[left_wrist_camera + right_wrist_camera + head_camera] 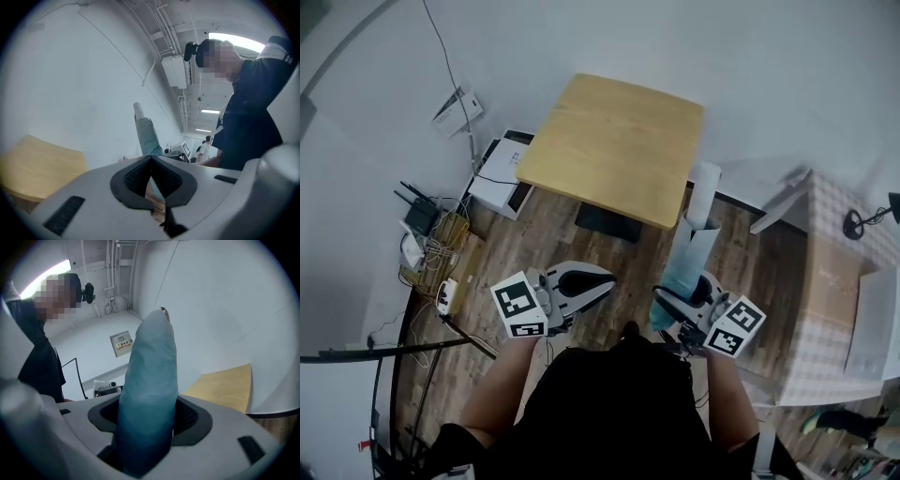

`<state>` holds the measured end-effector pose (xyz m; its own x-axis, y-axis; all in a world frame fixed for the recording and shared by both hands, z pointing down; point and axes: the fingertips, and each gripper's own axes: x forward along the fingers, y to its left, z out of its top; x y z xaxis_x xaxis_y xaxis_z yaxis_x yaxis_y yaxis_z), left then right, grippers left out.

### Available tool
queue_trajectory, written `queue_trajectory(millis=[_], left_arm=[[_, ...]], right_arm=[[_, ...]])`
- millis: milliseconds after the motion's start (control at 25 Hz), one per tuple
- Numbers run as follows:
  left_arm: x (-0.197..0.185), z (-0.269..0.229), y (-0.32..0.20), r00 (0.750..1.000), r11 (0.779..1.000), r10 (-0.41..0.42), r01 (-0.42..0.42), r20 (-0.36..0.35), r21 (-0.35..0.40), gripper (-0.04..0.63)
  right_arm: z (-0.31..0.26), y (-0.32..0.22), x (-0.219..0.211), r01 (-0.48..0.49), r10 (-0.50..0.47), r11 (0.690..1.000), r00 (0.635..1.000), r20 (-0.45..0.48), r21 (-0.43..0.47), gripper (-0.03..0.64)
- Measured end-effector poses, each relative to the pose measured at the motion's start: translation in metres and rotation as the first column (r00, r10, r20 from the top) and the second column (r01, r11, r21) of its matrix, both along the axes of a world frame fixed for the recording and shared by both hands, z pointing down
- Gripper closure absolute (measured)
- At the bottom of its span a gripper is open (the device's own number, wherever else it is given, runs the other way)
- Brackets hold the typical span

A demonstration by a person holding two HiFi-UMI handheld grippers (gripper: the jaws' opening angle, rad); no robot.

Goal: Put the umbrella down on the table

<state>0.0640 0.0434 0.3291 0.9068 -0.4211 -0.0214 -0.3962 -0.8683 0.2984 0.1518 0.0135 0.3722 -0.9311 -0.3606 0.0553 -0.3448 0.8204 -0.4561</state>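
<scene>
head view: the right gripper (680, 314) holds the folded umbrella (689, 248) off the floor. its long axis runs up and away, with the tip beside the tabletop's (614, 141) right edge. the left gripper (602, 279) hangs nearby.

left gripper view: fingers (136, 174) pressed together on nothing.

right gripper view: fingers pinching the umbrella's lower end. the tabletop lies ahead to the right, so this arm is the nearer one.

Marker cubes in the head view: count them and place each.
2. One black-and-white marker cube on the left gripper, lower centre-left; the other on the right gripper, beside the folded teal fabric umbrella. None appears hidden.
</scene>
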Motion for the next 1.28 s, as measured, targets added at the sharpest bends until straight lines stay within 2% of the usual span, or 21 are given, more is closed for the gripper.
queue_trajectory(millis=[240,480,680,880,1120,1280], left_arm=[[0.01,0.001,-0.048,0.997,0.997,-0.075,0.075,0.008,0.004,0.583],[0.002,0.012,-0.076,0.995,0.995,-0.099,0.099,0.011,-0.02,0.583],[-0.03,0.018,-0.102,0.994,0.994,-0.106,0.105,-0.024,-0.03,0.583],[-0.066,0.022,-0.143,0.996,0.998,-0.068,0.067,-0.054,-0.016,0.583],[-0.126,0.009,-0.192,0.997,0.999,-0.029,0.03,-0.078,0.018,0.583],[-0.176,0.011,-0.212,0.997,1.0,-0.001,0.001,-0.079,0.006,0.583]], right_arm=[[0.007,-0.059,0.014,0.057,-0.057,0.998,0.998,-0.007,0.015,0.321],[0.017,-0.094,0.014,0.039,-0.038,0.999,0.999,0.023,-0.037,0.321],[0.028,-0.116,-0.011,0.036,-0.037,0.997,0.999,-0.007,-0.07,0.321],[0.023,-0.146,-0.044,-0.011,0.009,0.998,1.0,-0.026,-0.069,0.321],[0.012,-0.19,-0.088,-0.057,0.053,0.998,0.994,-0.098,-0.041,0.321],[0.004,-0.218,-0.119,-0.122,0.117,0.991,0.989,-0.094,-0.055,0.321]])
